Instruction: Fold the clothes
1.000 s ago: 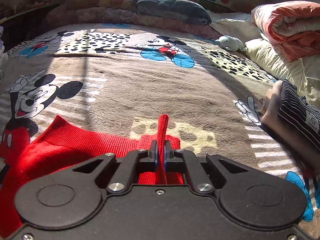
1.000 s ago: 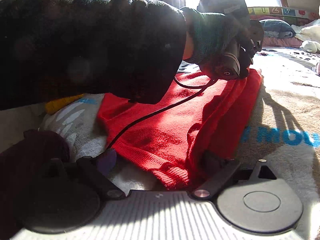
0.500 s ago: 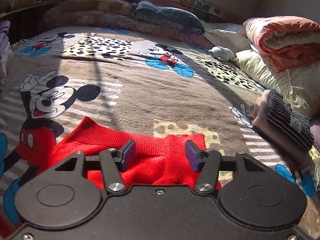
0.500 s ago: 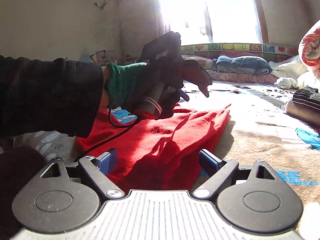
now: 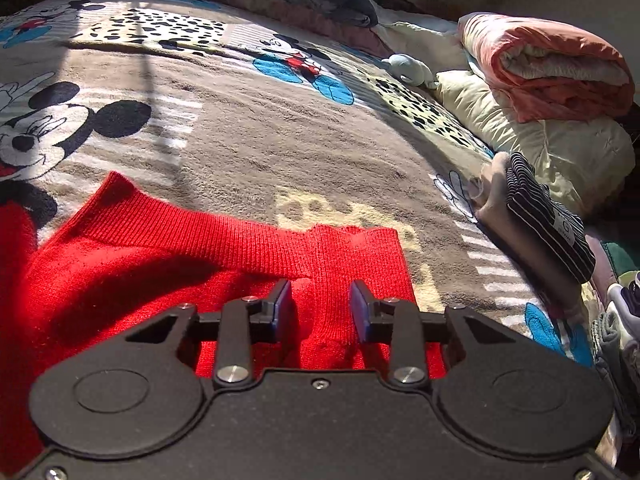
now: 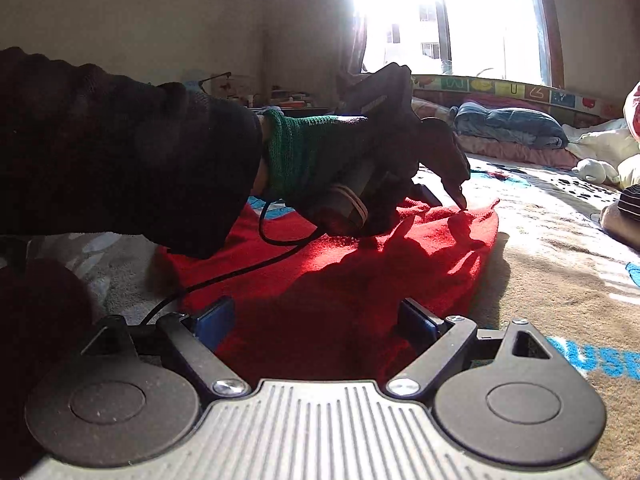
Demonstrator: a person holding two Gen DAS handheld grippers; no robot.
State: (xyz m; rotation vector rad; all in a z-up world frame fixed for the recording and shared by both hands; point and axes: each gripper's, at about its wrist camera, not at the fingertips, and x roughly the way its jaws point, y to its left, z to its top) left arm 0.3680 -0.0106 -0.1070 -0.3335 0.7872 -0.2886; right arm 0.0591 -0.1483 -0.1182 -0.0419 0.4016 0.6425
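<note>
I am holding the left claw (image 5: 320,304) low over the red sweater (image 5: 168,256), its blue pads spread apart and gripping nothing; a ribbed strip of the knit is lying between them, loose. The sweater is lying folded on the bed (image 5: 280,140), on a brown blanket printed with cartoon mice, its far ribbed edge running across the view in front of the left claw.

I am keeping the right claw (image 6: 316,320) released too, jaws wide, with the near end of the sweater (image 6: 360,280) lying between and just beyond the pads. From this side I am seeing the person's gloved left hand (image 6: 344,160) gripping the other tool, a dark sleeve (image 6: 120,148) behind it, and a black cable (image 6: 240,272) trailing across the red knit.

To the right on the bed a striped garment (image 5: 548,224) is resting folded on a beige one, well apart from the sweater. Beyond it an orange quilt (image 5: 552,64) is sitting rolled on a cream one.
</note>
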